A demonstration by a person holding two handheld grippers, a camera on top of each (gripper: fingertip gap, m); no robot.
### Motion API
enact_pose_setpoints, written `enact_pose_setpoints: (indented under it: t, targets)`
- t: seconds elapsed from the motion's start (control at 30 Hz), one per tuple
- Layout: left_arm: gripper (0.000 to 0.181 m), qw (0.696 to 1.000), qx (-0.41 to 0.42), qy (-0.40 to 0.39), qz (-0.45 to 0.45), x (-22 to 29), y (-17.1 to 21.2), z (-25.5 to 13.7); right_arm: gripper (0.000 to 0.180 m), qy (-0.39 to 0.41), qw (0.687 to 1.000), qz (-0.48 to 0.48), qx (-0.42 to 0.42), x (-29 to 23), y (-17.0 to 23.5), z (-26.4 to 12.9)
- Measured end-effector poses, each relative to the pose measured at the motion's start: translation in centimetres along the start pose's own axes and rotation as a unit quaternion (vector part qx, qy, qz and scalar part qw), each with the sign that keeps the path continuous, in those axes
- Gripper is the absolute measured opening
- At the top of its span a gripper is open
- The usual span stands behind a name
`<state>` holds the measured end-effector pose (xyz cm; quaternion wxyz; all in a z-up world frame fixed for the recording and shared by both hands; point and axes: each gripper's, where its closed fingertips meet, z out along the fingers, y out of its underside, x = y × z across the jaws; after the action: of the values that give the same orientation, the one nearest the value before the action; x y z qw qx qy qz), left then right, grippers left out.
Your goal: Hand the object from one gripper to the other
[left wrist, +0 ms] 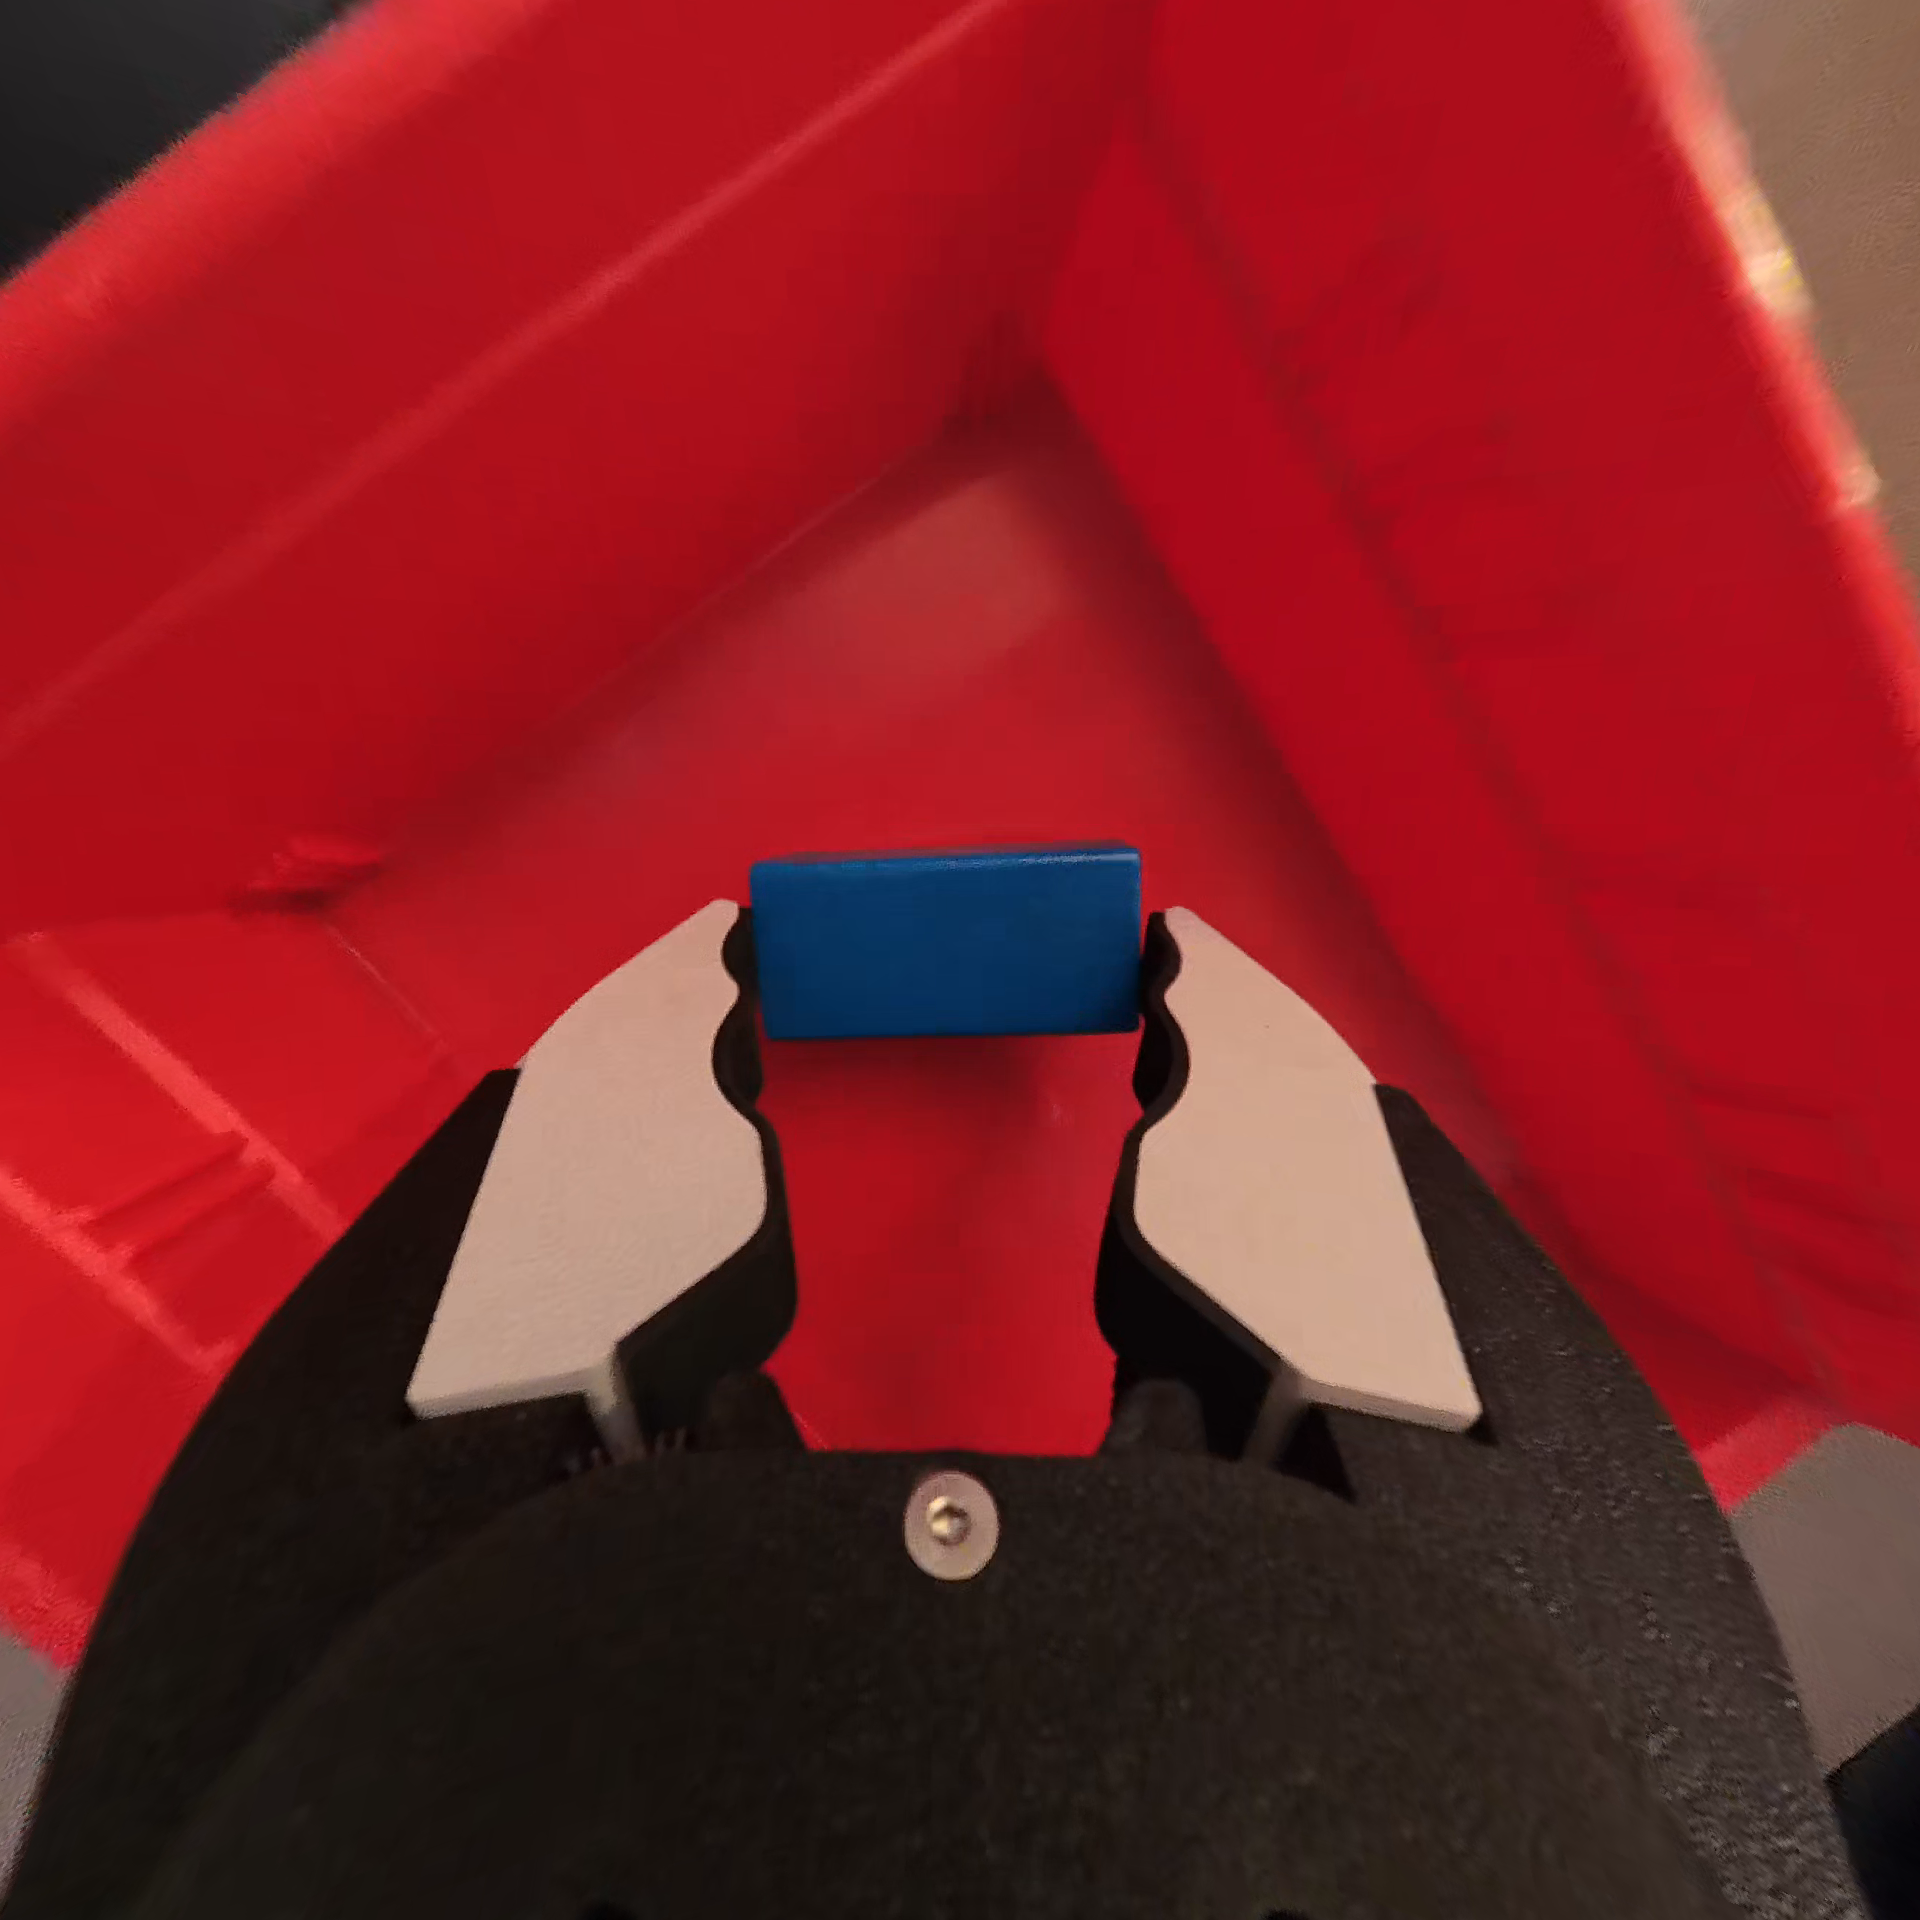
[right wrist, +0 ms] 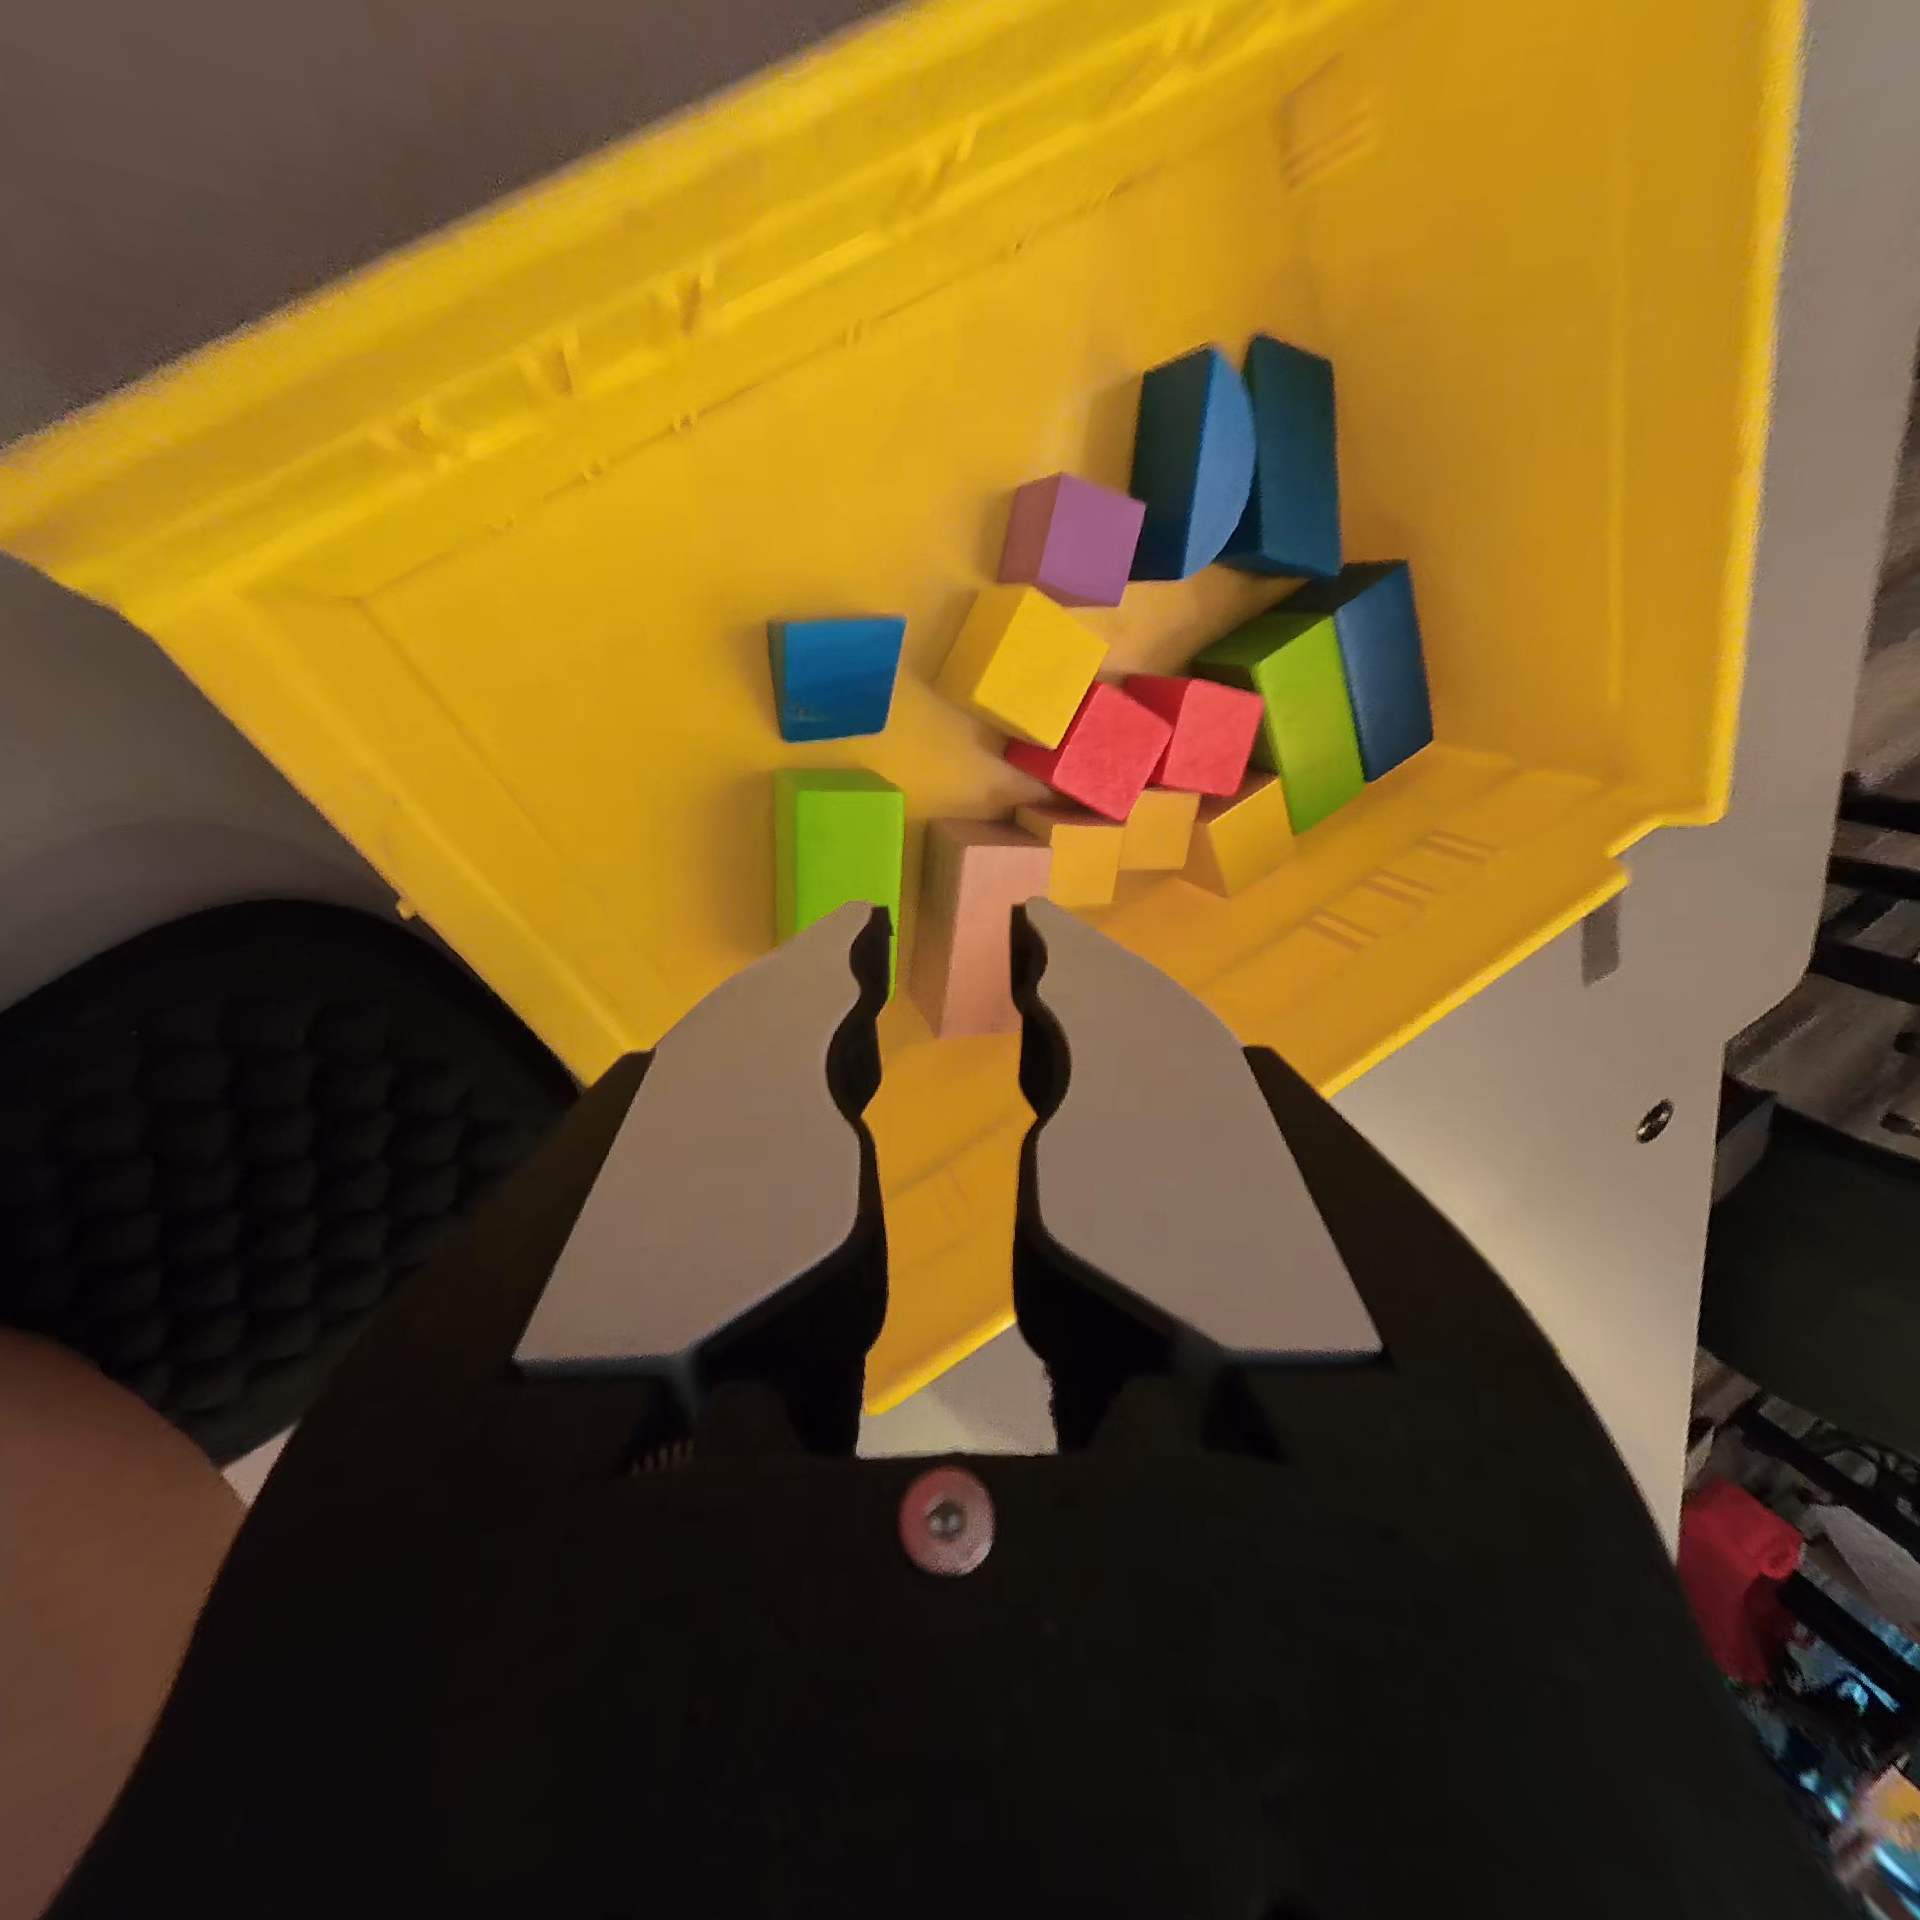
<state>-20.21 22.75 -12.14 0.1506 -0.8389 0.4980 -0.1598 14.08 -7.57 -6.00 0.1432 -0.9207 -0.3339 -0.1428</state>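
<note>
My left gripper [left wrist: 943, 940] clamps the blue block [left wrist: 943, 943] by its short ends over the red bin [left wrist: 623, 468], its long axis spanning my fingertips. My right gripper [right wrist: 951, 940] hangs empty, jaws slightly apart, over the yellow bin [right wrist: 520, 623], neither seeing the other.

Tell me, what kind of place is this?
Probably a workshop or lab desk: a yellow bin of coloured toy blocks, a red bin, and cluttered shelves beside the white tabletop.
</note>
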Motion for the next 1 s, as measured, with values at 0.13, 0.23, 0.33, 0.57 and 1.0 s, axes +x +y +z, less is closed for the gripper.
enact_pose_setpoints:
  t: [0.13, 0.23, 0.33, 0.57, 1.0]
  targets:
    - [0.071, 0.993, 0.098, 0.039, 0.048, 2.9, -2.7, -4.7, 0.023, 0.008, 0.994, 0.011, 0.112, 0.7, -4.2, -1.8]
    - [0.07, 0.971, 0.189, 0.018, 0.149, 6.6, -5.7, -8.7, 0.024, -0.042, 0.968, 0.068, 0.237, 0.7, -9.2, -4.4]
    - [0.07, 0.941, 0.241, 0.011, 0.237, 11.9, -7.8, -11.0, 0.025, -0.115, 0.918, 0.125, 0.357, 0.4, -14.4, -7.7]
    - [0.07, 0.891, 0.265, -0.027, 0.368, 21.6, -9.9, -10.6, 0.043, -0.349, 0.755, 0.247, 0.497, -1.4, -20.4, -11.7]
    - [0.07, 0.864, 0.259, -0.022, 0.431, 26.6, -9.1, -10.0, 0.041, -0.488, 0.709, 0.277, 0.428, -5.0, -23.3, -8.7]
